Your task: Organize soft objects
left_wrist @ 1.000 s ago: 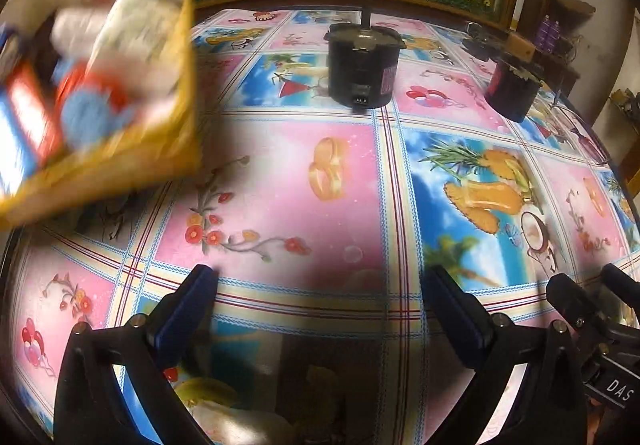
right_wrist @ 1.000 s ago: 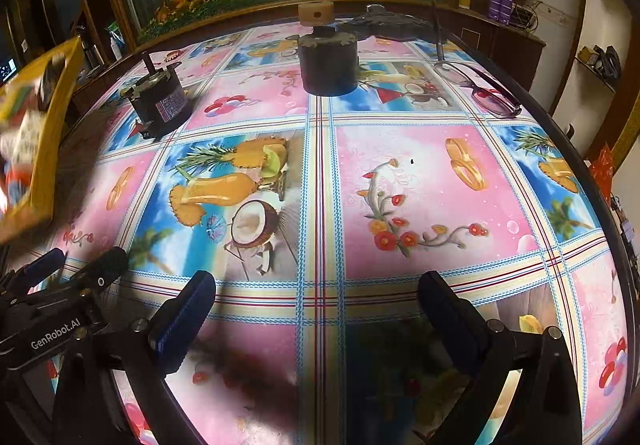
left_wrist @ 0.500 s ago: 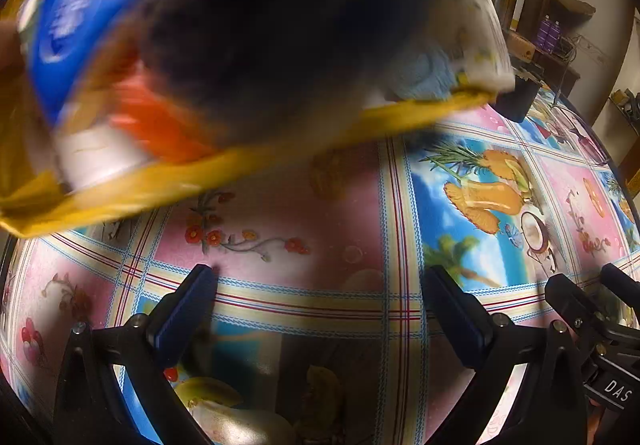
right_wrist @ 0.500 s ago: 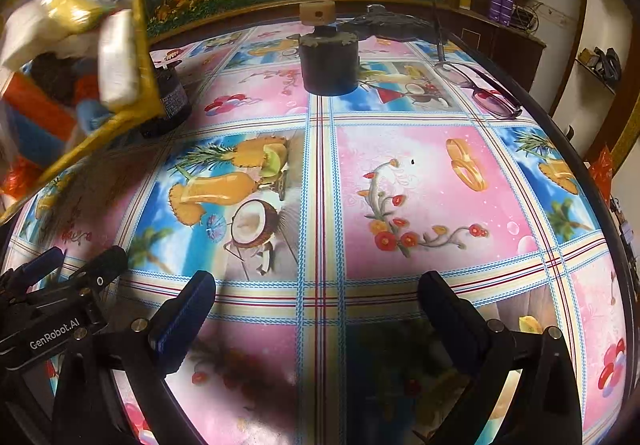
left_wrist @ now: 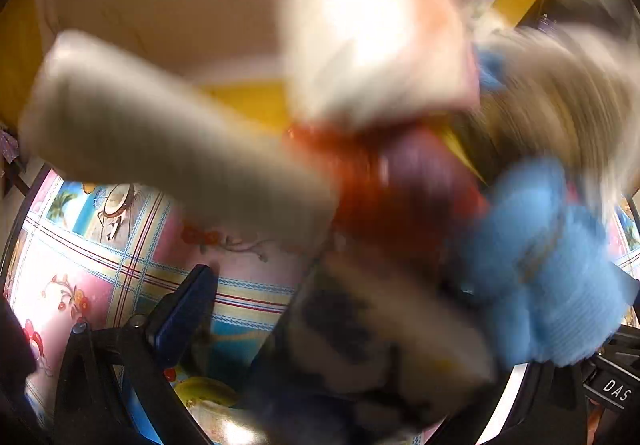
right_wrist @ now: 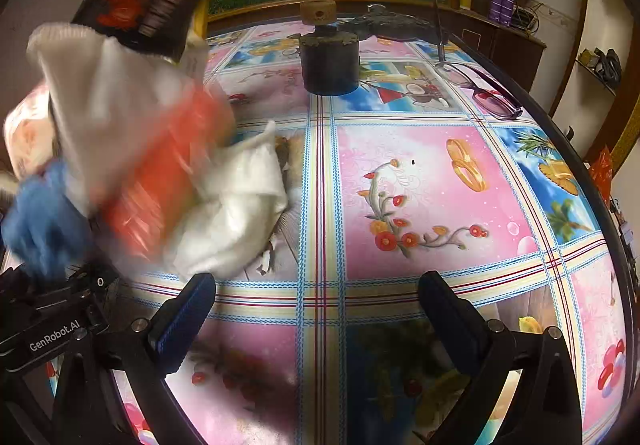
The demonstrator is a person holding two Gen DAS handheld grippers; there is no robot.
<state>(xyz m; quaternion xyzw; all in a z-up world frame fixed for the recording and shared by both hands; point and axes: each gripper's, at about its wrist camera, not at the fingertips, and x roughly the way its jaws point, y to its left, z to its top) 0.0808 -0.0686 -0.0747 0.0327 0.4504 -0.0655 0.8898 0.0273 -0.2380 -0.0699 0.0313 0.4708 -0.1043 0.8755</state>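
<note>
Cloths (right_wrist: 236,201) look light, limp: pinch a bunched fold; right gripper (right_wrist: 316,309) gapes empty, left gripper's (left_wrist: 328,309) state hidden.

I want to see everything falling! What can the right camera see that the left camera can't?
Only the right wrist view shows the dark round pot, the glasses and a white cloth lying on the table.
Only the left wrist view shows the yellow box tipped overhead.
Both show blurred tumbling soft things, including a blue cloth, and the colourful tablecloth.
</note>
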